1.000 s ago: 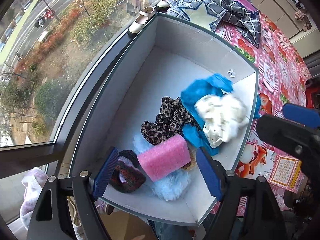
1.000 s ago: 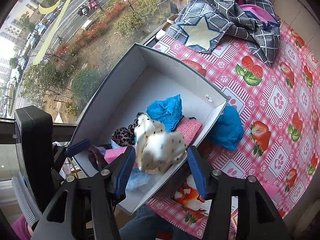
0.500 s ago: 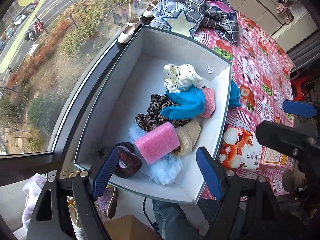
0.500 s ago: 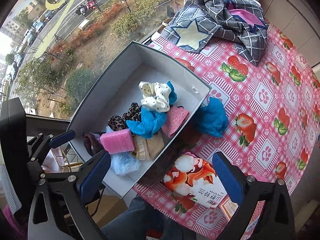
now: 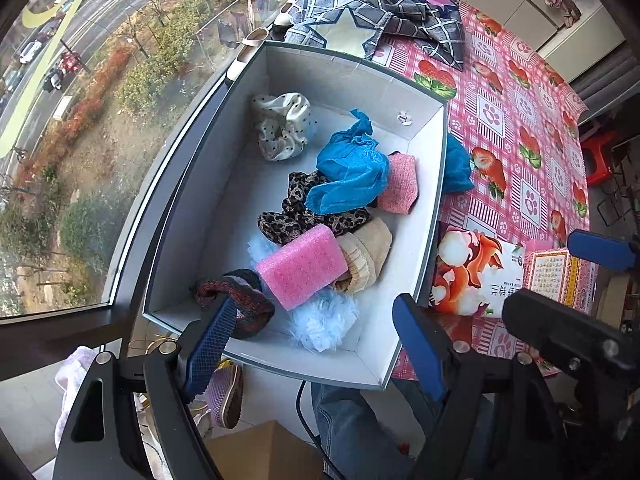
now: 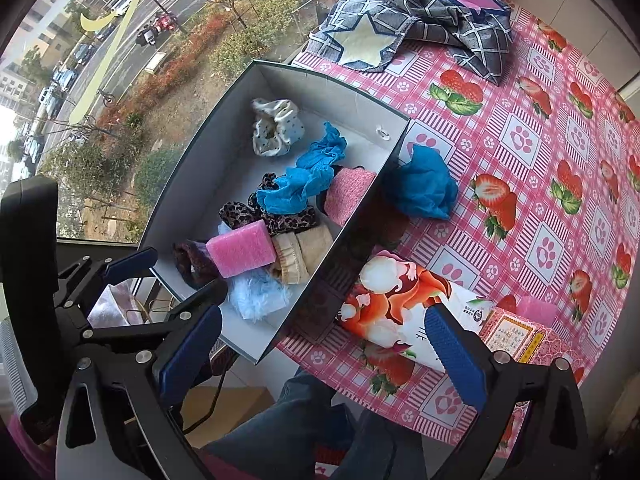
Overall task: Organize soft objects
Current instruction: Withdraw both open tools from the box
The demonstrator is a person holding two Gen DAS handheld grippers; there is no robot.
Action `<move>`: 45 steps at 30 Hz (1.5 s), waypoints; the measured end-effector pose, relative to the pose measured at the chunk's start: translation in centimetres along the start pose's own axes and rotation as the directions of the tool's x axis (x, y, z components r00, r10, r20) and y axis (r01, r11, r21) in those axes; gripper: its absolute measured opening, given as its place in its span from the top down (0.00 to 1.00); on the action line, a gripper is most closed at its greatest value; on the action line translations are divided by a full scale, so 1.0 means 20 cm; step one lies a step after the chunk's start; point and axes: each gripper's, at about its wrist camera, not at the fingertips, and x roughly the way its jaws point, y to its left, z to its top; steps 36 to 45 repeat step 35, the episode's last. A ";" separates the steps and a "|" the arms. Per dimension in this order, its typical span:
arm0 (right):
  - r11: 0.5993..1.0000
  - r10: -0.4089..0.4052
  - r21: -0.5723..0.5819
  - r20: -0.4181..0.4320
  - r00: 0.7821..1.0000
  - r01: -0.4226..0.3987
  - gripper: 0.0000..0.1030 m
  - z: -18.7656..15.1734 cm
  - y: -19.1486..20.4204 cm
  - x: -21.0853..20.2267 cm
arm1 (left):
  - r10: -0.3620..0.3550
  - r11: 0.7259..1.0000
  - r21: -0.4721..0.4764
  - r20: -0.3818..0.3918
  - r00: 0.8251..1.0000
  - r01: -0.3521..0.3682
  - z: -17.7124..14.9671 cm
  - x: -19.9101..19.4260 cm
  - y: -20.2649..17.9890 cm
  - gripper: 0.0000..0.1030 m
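A grey cardboard box (image 5: pixel 426 216) (image 6: pixel 352 224) holds several soft things: a white dotted scrunchie (image 5: pixel 282 124) (image 6: pixel 276 130) at its far end, a blue cloth (image 5: pixel 350 174) (image 6: pixel 304 178), a pink sponge (image 5: pixel 302 266) (image 6: pixel 242 248), a leopard cloth (image 5: pixel 298 210), a beige sock (image 5: pixel 366 254) and pale blue fluff (image 5: pixel 322 318). Another blue cloth (image 6: pixel 424 188) (image 5: pixel 456 164) lies on the tablecloth right of the box. My left gripper (image 5: pixel 316 350) is open and empty above the box's near end. My right gripper (image 6: pixel 320 350) is open and empty above the box's near corner.
A tissue pack with a cartoon print (image 6: pixel 404 304) (image 5: pixel 476 272) and a pink printed box (image 6: pixel 516 332) lie on the strawberry tablecloth (image 6: pixel 540 128) near the right gripper. A grey checked cloth with a star (image 6: pixel 404 24) lies at the far end. A window (image 5: pixel 100 100) is left of the box.
My right gripper let go of the white dotted scrunchie, which now lies at the box's far end. Both grippers have drawn back and up from the box.
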 end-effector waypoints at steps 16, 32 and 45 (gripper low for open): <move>0.999 -0.011 0.033 0.063 0.998 0.009 0.01 0.02 0.02 -0.07 | 0.028 1.000 0.012 0.031 0.999 -0.028 0.03 -0.06 0.03 0.19; 0.999 -0.008 0.044 0.077 0.997 0.005 0.01 0.01 0.03 -0.09 | 0.027 1.000 -0.010 0.025 0.999 -0.026 0.02 -0.06 0.07 0.19; 0.999 -0.007 0.043 0.078 0.997 0.003 0.01 0.00 0.04 -0.09 | -0.013 0.999 -0.029 0.042 0.999 0.015 0.02 -0.08 0.10 0.19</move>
